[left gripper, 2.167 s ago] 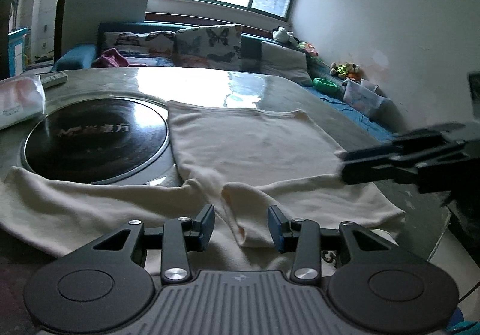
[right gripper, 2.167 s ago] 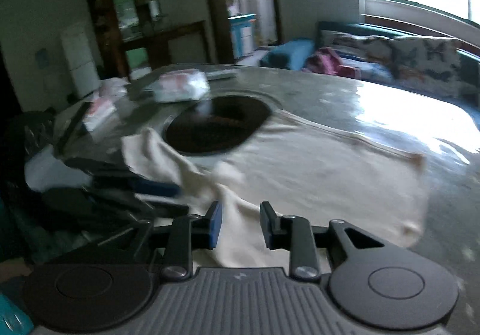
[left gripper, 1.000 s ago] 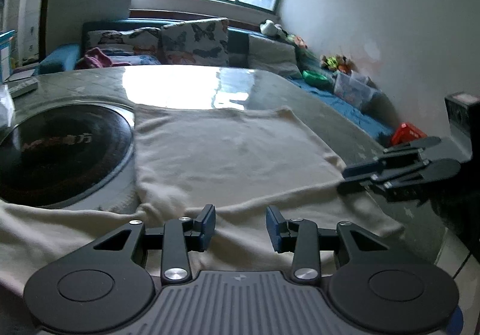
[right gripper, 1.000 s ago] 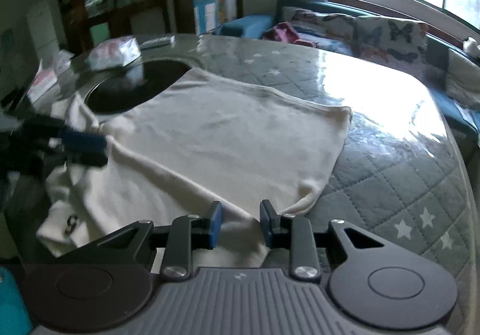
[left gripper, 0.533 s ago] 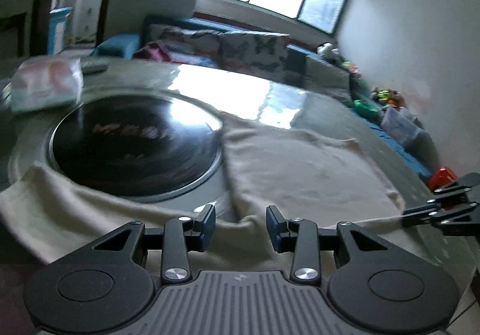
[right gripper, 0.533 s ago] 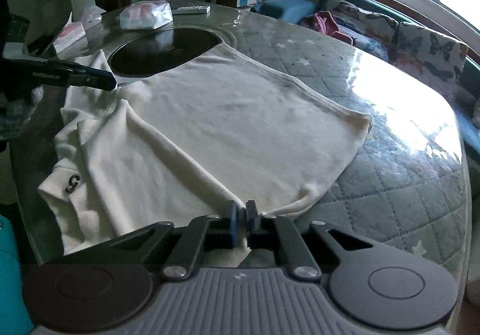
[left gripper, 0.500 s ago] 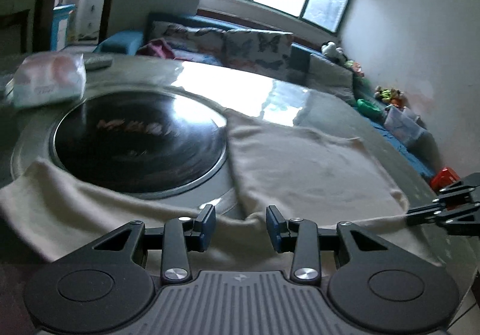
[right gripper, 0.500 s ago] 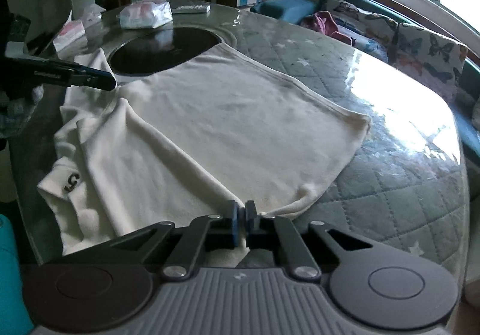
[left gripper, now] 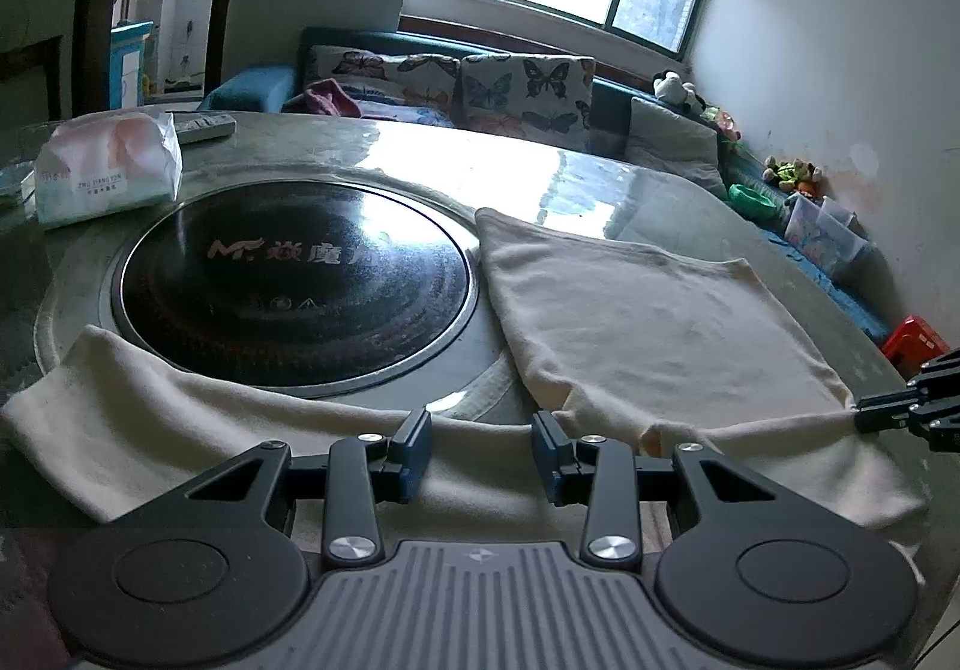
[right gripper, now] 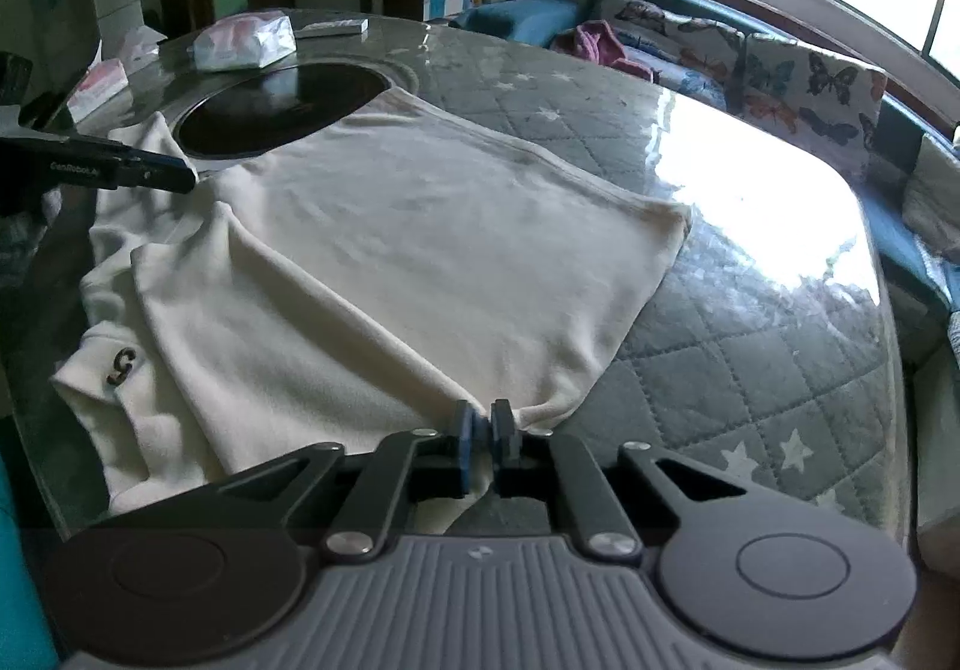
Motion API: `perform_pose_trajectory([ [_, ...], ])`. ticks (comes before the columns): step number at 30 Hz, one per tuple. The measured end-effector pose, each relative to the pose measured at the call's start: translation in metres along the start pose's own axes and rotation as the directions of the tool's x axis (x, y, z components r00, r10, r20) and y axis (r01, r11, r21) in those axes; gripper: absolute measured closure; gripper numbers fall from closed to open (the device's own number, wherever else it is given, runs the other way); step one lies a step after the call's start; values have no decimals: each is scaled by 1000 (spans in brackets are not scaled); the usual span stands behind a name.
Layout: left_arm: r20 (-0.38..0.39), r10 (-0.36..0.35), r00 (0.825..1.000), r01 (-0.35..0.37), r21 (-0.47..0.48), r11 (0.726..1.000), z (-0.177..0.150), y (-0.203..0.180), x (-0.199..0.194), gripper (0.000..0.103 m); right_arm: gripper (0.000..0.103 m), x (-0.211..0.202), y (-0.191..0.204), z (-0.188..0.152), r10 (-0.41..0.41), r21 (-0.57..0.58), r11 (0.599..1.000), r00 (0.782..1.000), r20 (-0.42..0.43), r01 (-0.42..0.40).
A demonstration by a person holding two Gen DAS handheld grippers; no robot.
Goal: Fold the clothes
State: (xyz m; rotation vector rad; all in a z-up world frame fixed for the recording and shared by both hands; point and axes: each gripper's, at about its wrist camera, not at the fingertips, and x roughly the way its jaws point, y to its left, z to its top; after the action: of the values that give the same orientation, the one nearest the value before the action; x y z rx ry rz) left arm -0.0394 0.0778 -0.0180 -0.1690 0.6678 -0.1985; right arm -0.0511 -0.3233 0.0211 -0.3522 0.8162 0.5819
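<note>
1 grab made: right gripper has clamped shut on cream shirt at its near edge, vs open 1 s ago. Left gripper jaws still open over the sleeve, just in front of induction hob. Shirt's flat beside hob, so fold can start once left grips too.
</note>
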Motion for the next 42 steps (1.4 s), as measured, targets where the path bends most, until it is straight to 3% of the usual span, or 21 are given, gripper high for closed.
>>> perform_pose_trajectory([
  [6, 40, -142, 989, 138, 88, 987, 4, -43, -17, 64, 93, -14, 10, 0, -17, 0, 1000, 998, 61, 17],
  [9, 6, -227, 974, 225, 125, 966, -2, -67, -13, 64, 93, -12, 18, -2, 2, 11, 1000, 997, 79, -3],
  [12, -30, -254, 967, 255, 167, 952, -12, -85, -5, 66, 93, -6, 22, -4, 13, 30, 999, 997, 76, -16],
  [21, -54, -126, 991, 133, 176, 975, -32, -77, -16, 68, 85, 5, 25, -12, 20, 58, 998, 998, 61, -23],
  [24, -61, -122, 991, 131, 169, 977, -35, -75, -19, 69, 80, 6, 27, -12, 23, 62, 998, 998, 62, -27],
  [28, -61, -115, 991, 124, 163, 979, -37, -74, -18, 90, 74, 6, 29, -12, 24, 60, 998, 998, 65, -28],
  [31, -55, -100, 993, 107, 152, 983, -36, -74, -19, 96, 73, 6, 30, -13, 24, 64, 998, 998, 66, -28],
  [38, -46, -61, 997, 67, 160, 985, -36, -68, -30, 99, 68, 6, 32, -12, 22, 60, 998, 998, 63, -25],
  [42, -34, -74, 997, 79, 159, 984, -28, -68, -35, 98, 63, 5, 35, -11, 23, 51, 998, 998, 66, -27],
])
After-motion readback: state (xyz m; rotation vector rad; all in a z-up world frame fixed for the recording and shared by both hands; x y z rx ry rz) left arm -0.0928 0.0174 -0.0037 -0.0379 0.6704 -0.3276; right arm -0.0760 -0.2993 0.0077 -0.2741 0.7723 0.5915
